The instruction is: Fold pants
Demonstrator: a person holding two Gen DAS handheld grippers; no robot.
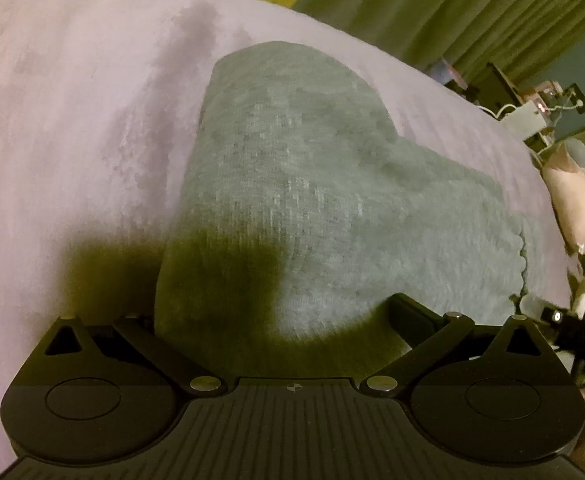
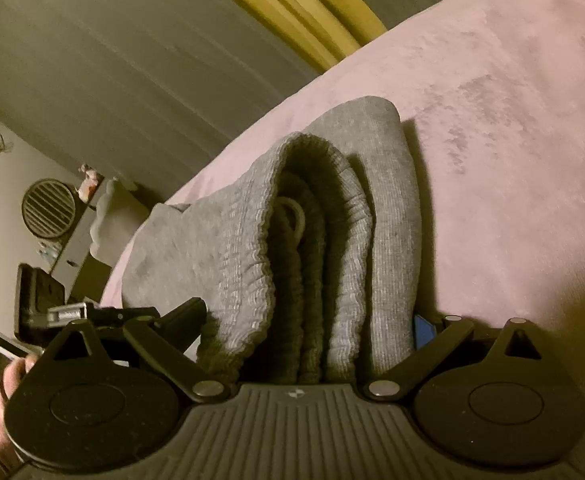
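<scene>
Grey knit pants (image 1: 312,184) lie folded into a thick bundle on a bed with a pale pink plush blanket (image 1: 72,120), nap brushed in patches. Fabric is heathered jersey; the ribbed, gathered waistband (image 2: 292,240) shows end-on in the right wrist view, stacked in several layers with a loop of pale drawcord (image 2: 294,216) tucked between them.

Left claw (image 1: 272,320) — fingers spread wide, straddling the near end of the bundle, cloth filling the gap; whether the pads touch it, cannot tell. Its shadow falls dark across the fabric and blanket.

Right claw (image 2: 312,320) — fingers likewise spread, the layered waistband end sitting between them, pressed up to the body. Actual grip not discernible.

Around: olive-green curtains (image 1: 432,12) behind the bed, a yellow strip among them. Plush toys (image 1: 576,204) and a clutter of cables and small boxes at the bed's far edge. A round slatted vent (image 2: 48,208) on the wall in the right wrist view.
</scene>
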